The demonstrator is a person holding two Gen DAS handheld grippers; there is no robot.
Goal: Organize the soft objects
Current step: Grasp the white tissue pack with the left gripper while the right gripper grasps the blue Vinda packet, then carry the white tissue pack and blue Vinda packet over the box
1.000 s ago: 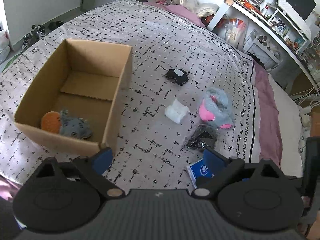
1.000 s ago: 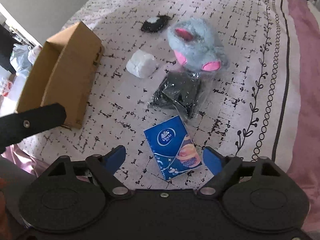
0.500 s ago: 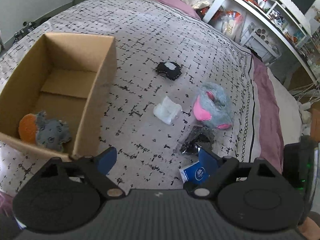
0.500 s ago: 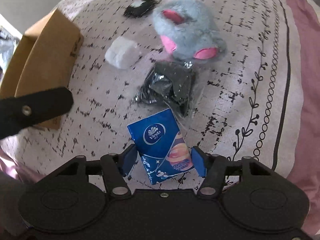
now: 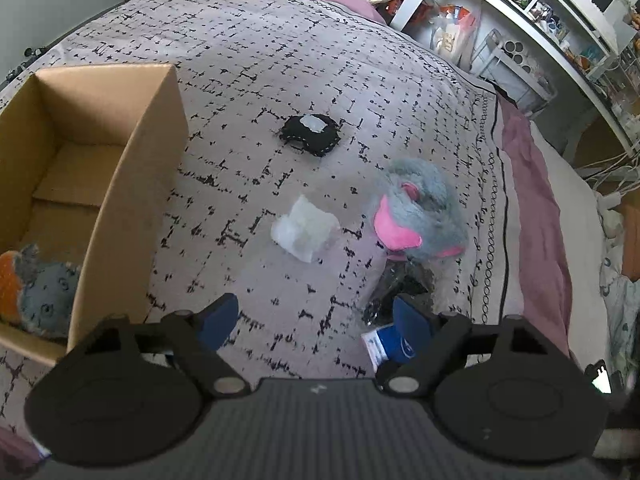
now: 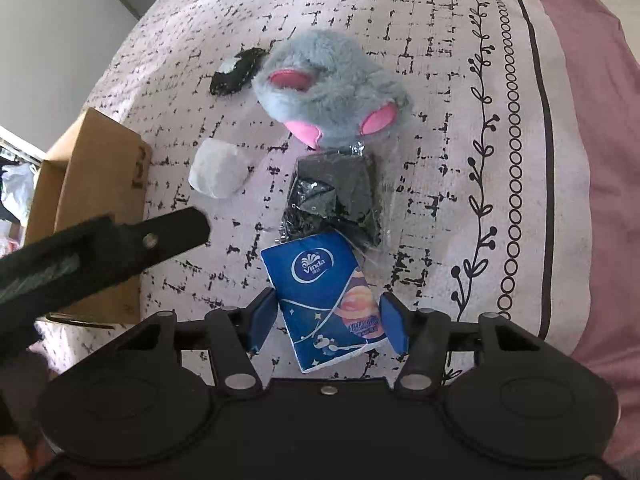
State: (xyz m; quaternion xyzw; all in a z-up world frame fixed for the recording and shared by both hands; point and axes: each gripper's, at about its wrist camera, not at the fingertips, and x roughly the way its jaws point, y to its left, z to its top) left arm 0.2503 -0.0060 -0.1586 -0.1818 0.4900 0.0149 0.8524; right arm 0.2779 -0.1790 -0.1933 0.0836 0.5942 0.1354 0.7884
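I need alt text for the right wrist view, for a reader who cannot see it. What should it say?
The right gripper is closing around a blue tissue pack lying on a patterned bedspread. Beyond it lie a black item in clear wrap, a grey and pink plush toy and a white bundle. A cardboard box stands at left, behind the left gripper's black finger.

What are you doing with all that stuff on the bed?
A person with a gripper in each hand is tidying soft things into the brown cardboard box, where a grey and orange plush toy already lies. The right gripper is closing around the blue tissue pack. The left gripper hovers empty, its jaws closing. The fluffy grey and pink toy waits on the patterned bedspread.
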